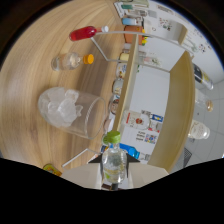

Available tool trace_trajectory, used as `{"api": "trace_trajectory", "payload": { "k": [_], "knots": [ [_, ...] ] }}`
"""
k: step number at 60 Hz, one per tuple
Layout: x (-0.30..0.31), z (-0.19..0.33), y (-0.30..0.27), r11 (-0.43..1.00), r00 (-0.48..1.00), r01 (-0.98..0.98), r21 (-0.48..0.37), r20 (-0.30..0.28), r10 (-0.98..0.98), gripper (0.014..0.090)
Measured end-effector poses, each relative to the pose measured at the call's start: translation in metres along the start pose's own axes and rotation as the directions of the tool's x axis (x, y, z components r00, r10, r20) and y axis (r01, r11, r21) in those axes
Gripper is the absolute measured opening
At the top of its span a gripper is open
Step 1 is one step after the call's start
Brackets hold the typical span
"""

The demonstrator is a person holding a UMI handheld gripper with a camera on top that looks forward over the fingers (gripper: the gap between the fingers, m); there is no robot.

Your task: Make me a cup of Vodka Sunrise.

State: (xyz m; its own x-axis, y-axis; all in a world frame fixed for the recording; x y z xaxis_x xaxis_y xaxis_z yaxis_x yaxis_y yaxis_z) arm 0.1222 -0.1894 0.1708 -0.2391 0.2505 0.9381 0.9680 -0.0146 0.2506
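Observation:
A clear bottle (114, 165) with a green cap (112, 136) stands between my fingers, and my gripper (114, 161) is shut on its body. The view is rolled, so the wooden table (30, 75) runs up one side. Just beyond the green cap stands a clear glass (75, 112) filled with ice cubes. Farther along the table are a small clear bottle with an orange cap (70, 61) and a red bottle with a white cap (82, 33). The held bottle's cap is on, and its tip is close to the glass's rim.
A thin white wire frame (100, 50) edges the table near the bottles. Behind it a wooden shelf unit (131, 75) holds several small packages and bottles. A yellow object (51, 170) shows beside the fingers.

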Motion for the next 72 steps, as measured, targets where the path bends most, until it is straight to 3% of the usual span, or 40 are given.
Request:
{"api": "trace_trajectory", "payload": {
  "k": [15,21,25,29,34,42,47,58,72],
  "knots": [
    [0.001,0.002,-0.002,0.998,0.998,0.053,0.019,0.013,-0.054,0.0356],
    [0.006,0.000,-0.004,0.996,0.997,-0.079,0.031,0.028,0.078,0.0354],
    [0.016,-0.006,-0.007,0.960,0.961,-0.275,0.054,0.038,0.274,0.0355],
    [0.030,-0.014,-0.012,0.843,0.848,-0.531,0.090,0.066,0.527,0.0354],
    [0.044,-0.022,-0.015,0.572,0.583,-0.812,0.113,0.130,0.802,0.0354],
    [0.052,-0.025,-0.004,0.149,0.167,-0.983,0.104,0.188,0.968,0.0356],
    [0.036,-0.017,0.000,-0.001,0.014,-0.998,0.068,0.207,0.978,0.0354],
    [-0.032,0.006,-0.005,-0.149,-0.162,-0.986,-0.073,0.222,0.962,0.0353],
    [-0.106,0.030,-0.007,-0.232,-0.272,-0.947,-0.223,0.167,0.948,0.0354]
  ]
}}
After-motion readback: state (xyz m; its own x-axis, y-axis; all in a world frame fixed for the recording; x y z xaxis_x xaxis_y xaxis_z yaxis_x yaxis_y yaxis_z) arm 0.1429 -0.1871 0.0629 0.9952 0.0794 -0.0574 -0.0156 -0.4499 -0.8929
